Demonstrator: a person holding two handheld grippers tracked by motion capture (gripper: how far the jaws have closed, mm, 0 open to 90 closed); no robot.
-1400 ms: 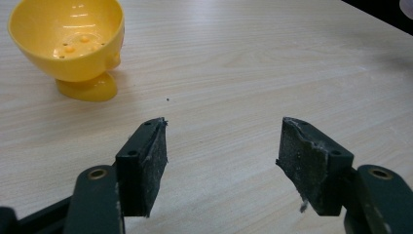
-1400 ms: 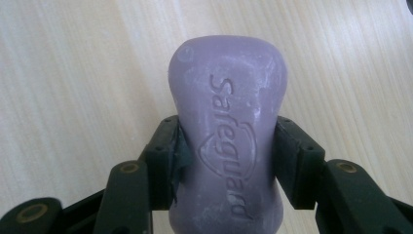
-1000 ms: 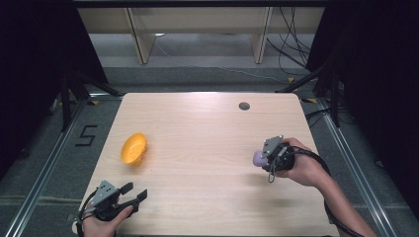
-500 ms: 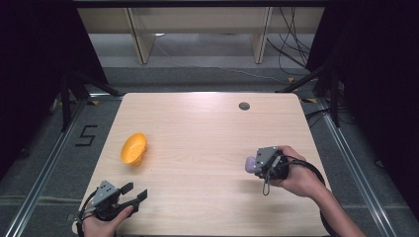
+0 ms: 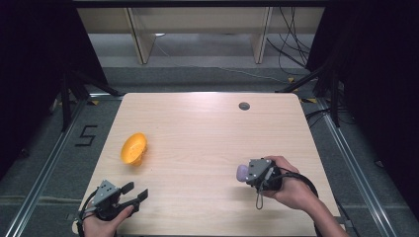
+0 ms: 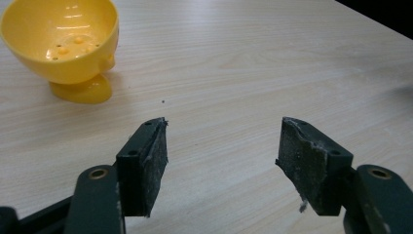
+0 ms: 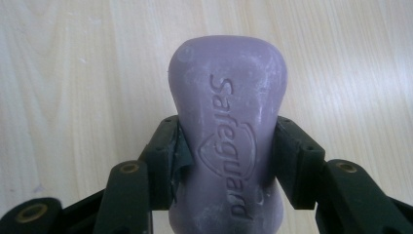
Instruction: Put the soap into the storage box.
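A purple soap bar [image 7: 226,141] stamped "safeguard" is clamped between the jaws of my right gripper [image 7: 226,156], over the bare wood. From above, the right gripper [image 5: 247,174] sits at the table's front right, the soap [image 5: 242,172] sticking out toward the left. A yellow bowl-shaped soap dish [image 5: 133,147] stands tilted on the left half of the table; the left gripper view shows it [image 6: 63,41] at upper left with drain holes inside. My left gripper [image 6: 221,163] is open with nothing between its pads, and it rests at the front left corner [image 5: 134,192], short of the dish.
The light wooden table [image 5: 207,128] has a small dark round hole [image 5: 244,105] near its far edge. Metal rails run along the floor on both sides, and a "5" marking [image 5: 86,135] lies on the floor at left. Cables [image 5: 291,54] hang behind the table.
My right gripper has carried the soap leftward and nearer the table's front edge. The left gripper and the yellow dish have stayed put.
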